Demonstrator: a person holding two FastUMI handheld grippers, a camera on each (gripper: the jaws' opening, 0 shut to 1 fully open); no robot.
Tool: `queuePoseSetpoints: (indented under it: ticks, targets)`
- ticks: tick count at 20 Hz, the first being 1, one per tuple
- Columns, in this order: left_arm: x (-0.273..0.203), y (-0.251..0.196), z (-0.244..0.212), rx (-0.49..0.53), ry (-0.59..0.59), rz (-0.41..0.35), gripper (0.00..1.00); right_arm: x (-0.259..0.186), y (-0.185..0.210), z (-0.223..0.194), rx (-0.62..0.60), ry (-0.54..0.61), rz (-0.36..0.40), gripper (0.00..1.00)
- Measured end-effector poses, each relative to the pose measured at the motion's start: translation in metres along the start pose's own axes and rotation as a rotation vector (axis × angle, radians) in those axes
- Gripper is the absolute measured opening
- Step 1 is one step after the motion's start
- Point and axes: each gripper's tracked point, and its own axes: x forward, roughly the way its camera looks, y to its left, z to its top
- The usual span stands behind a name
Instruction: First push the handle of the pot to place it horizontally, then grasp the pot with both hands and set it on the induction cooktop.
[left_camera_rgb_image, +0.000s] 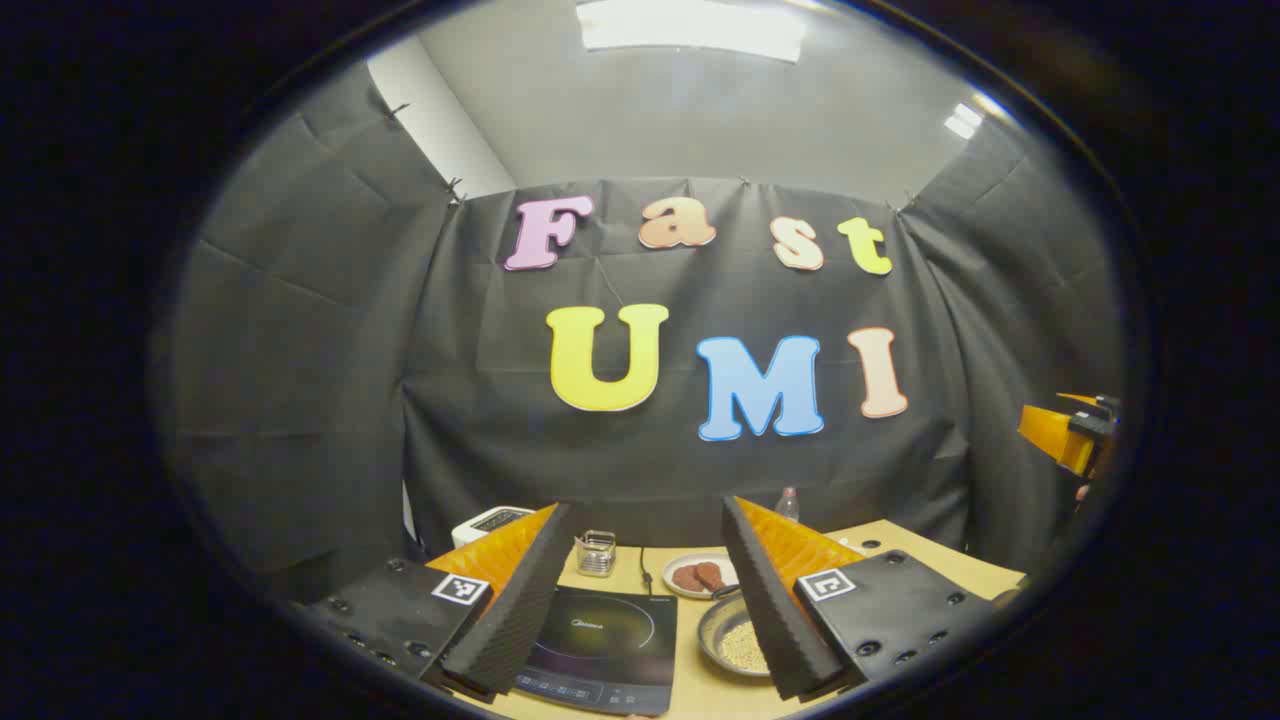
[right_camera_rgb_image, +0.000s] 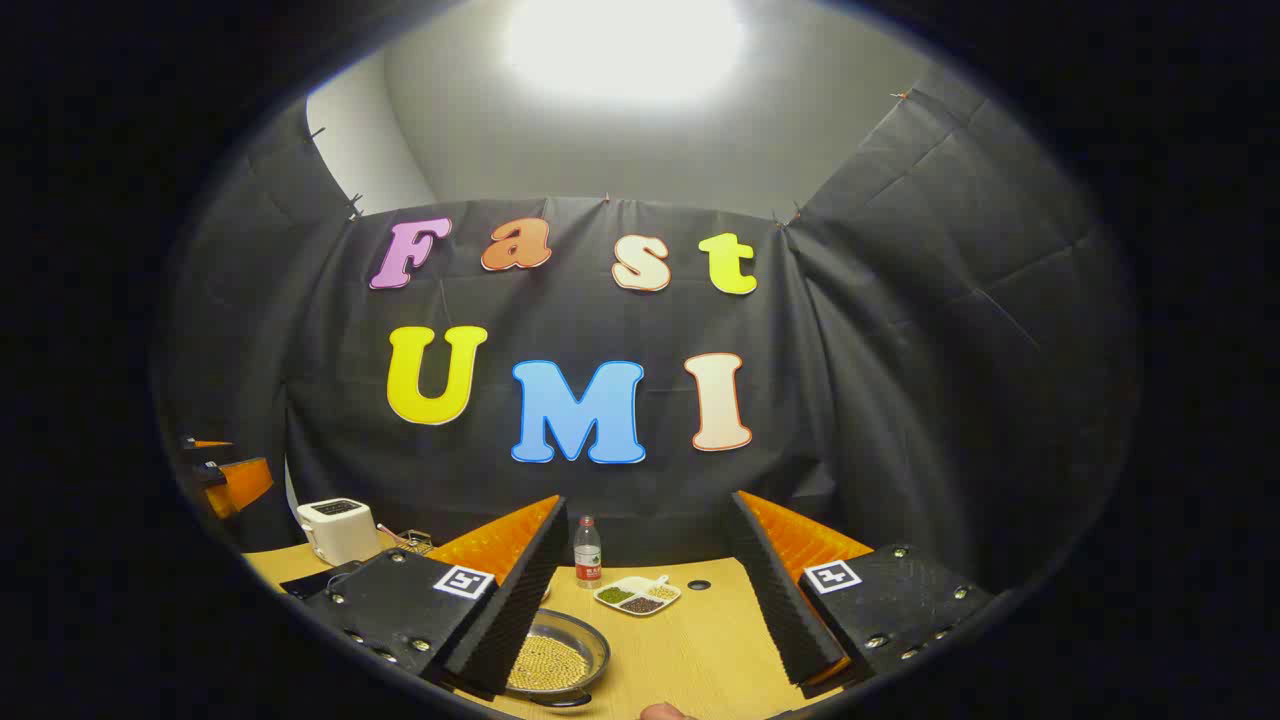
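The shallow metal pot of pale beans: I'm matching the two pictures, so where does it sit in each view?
Left gripper view: shallow metal pot of pale beans, bottom centre-right, beside the black induction cooktop.
Right gripper view: pot, bottom centre-left.
Shared landmark: clear plastic bottle at the table's back.

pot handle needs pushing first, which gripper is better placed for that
Probably left. In the left gripper view, the round metal pot of pale beans sits by the open left gripper, its dark handle between the fingers. The open right gripper views no handle.
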Motion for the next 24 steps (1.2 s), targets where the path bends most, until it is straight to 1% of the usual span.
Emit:
queuePoseSetpoints:
  ticks: [3,6,9,10,14,24]
  targets:
    - [-0.003,0.006,0.001,0.014,-0.001,0.02,0.99,-0.001,0.002,-0.006,0.008,0.012,0.008,0.97]
    - [-0.007,0.011,-0.003,0.009,-0.002,0.035,0.94,0.001,0.004,-0.015,0.009,0.044,0.02,0.97]
    - [-0.009,0.018,-0.009,-0.006,0.01,0.044,0.94,0.003,0.008,-0.013,0.004,0.044,0.029,0.97]
    - [-0.007,0.021,-0.012,-0.005,0.013,0.048,0.99,0.003,0.01,-0.011,0.002,0.037,0.032,0.97]
    - [-0.008,0.031,-0.005,0.009,0.002,0.057,0.99,0.006,0.017,-0.011,0.002,0.039,0.044,0.97]
    - [-0.003,0.052,-0.002,0.028,-0.007,0.055,0.99,0.012,0.028,-0.017,0.015,0.062,0.034,0.97]
